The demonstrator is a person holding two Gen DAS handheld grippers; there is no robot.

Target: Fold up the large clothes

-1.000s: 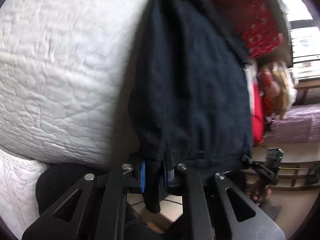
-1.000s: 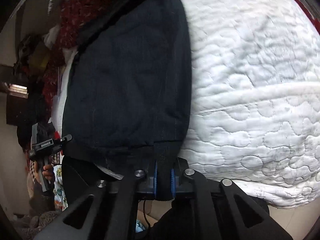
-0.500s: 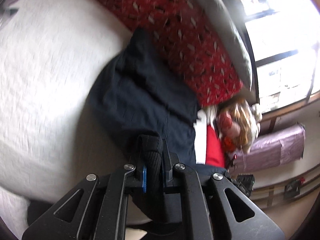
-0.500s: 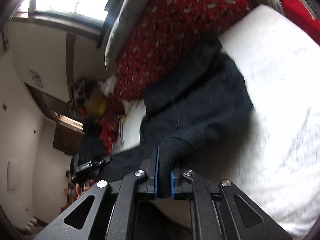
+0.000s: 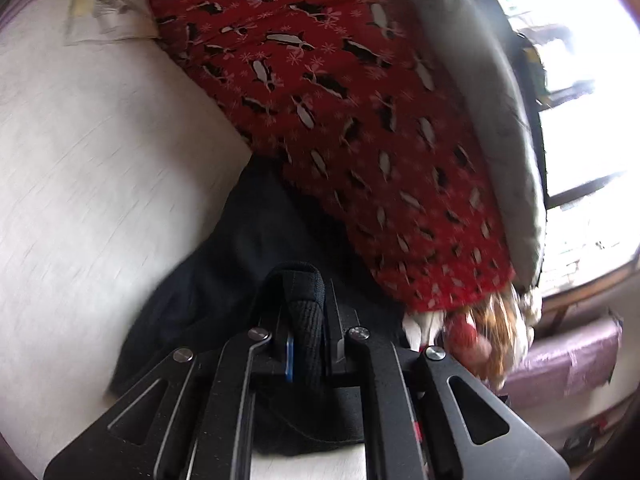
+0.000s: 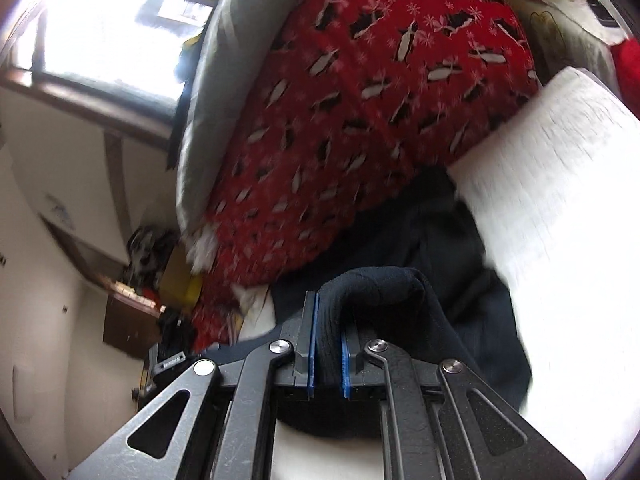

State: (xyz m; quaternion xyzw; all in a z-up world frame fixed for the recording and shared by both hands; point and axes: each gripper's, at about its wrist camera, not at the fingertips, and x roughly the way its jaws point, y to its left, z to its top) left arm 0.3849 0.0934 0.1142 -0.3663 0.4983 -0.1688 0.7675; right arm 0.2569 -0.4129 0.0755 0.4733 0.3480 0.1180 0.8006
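A dark navy garment lies on the white quilted bed, its far end against a red patterned blanket. My left gripper is shut on the garment's ribbed hem, which loops up over the fingertips. In the right wrist view the same navy garment stretches away beside the white quilt. My right gripper is shut on another part of the ribbed hem, pinched between its blue pads. Both held edges are lifted above the rest of the cloth.
The red penguin-print blanket and a grey cushion bank up along the bed's far side below a bright window. Papers lie at the quilt's far corner. Toys and clutter sit off the bed's end.
Both grippers have carried the hem up and forward over the garment toward the red blanket. The garment, earlier hanging stretched toward me, now lies doubled on the bed.
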